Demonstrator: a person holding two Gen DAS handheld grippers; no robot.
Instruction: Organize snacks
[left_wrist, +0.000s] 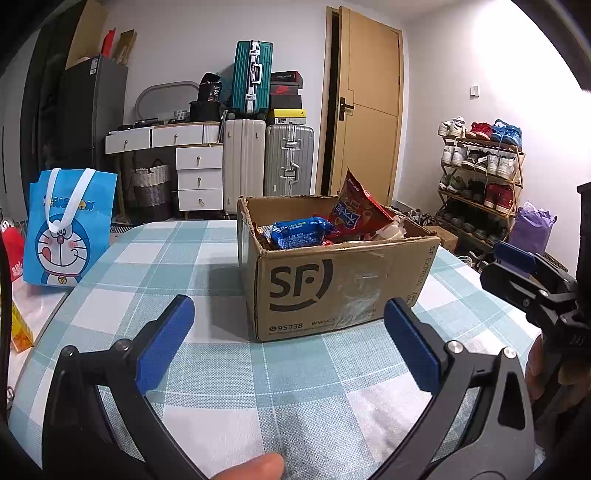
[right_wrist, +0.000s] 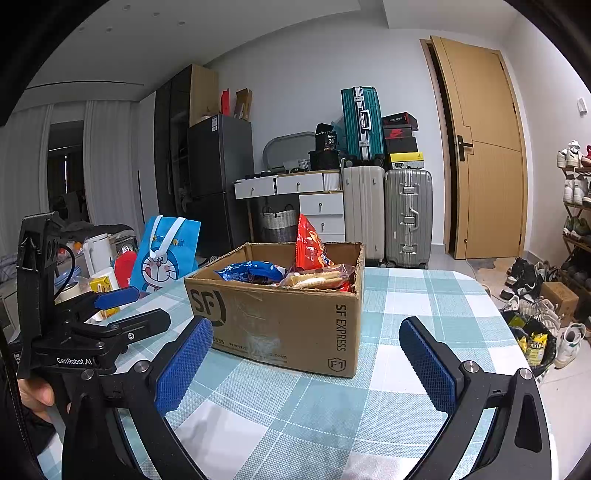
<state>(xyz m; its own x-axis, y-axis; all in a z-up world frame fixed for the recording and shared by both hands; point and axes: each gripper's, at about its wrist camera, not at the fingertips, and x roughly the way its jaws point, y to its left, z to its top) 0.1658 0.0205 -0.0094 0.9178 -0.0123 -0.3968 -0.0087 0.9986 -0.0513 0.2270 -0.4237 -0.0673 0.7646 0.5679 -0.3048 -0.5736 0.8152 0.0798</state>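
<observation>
Both claws, left claw (left_wrist: 289, 332) and right claw (right_wrist: 306, 350), gape wide; red snack bag (left_wrist: 356, 210) stands upright in box (left_wrist: 332, 291).

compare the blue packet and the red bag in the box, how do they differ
The blue packet lies flat among the other snacks, below the rim of the box; the red bag stands tilted and pokes well above that rim. The blue packet is blue with white print, the red bag red with an orange picture. The blue packet sits toward the box's left side, the red bag further right. Both are sealed snack wrappers inside the same box, and neither is touched by any fingers.
</observation>
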